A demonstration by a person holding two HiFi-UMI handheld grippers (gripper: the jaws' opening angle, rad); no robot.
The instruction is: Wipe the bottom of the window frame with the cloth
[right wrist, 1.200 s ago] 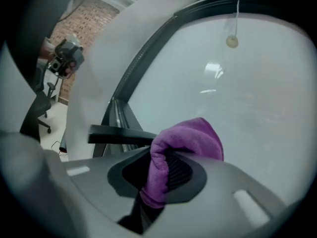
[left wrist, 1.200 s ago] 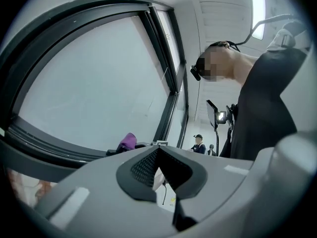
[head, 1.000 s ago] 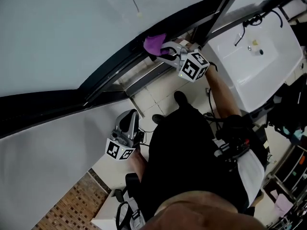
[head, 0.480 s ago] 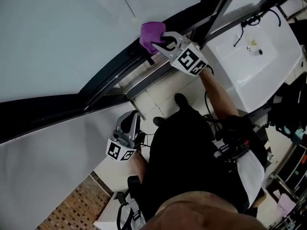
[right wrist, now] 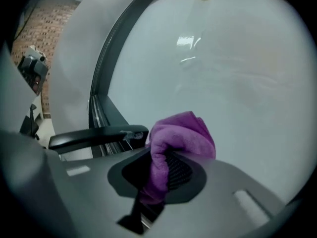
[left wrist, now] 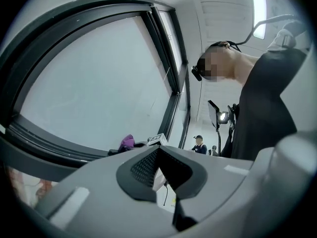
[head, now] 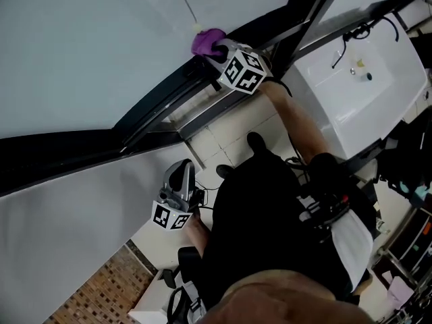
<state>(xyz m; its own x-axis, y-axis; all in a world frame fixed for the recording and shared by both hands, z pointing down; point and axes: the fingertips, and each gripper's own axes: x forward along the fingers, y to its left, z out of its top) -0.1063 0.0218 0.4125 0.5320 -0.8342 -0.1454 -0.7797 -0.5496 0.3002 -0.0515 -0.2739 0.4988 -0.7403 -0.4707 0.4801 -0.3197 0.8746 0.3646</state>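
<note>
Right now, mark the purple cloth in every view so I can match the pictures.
Head view: purple cloth at top centre, by the dark window frame.
Left gripper view: small, just left of centre, low against the frame.
Right gripper view: centre, clamped in the right tool.
Shared landmark: the dark window frame, next to the cloth in all three views.
</note>
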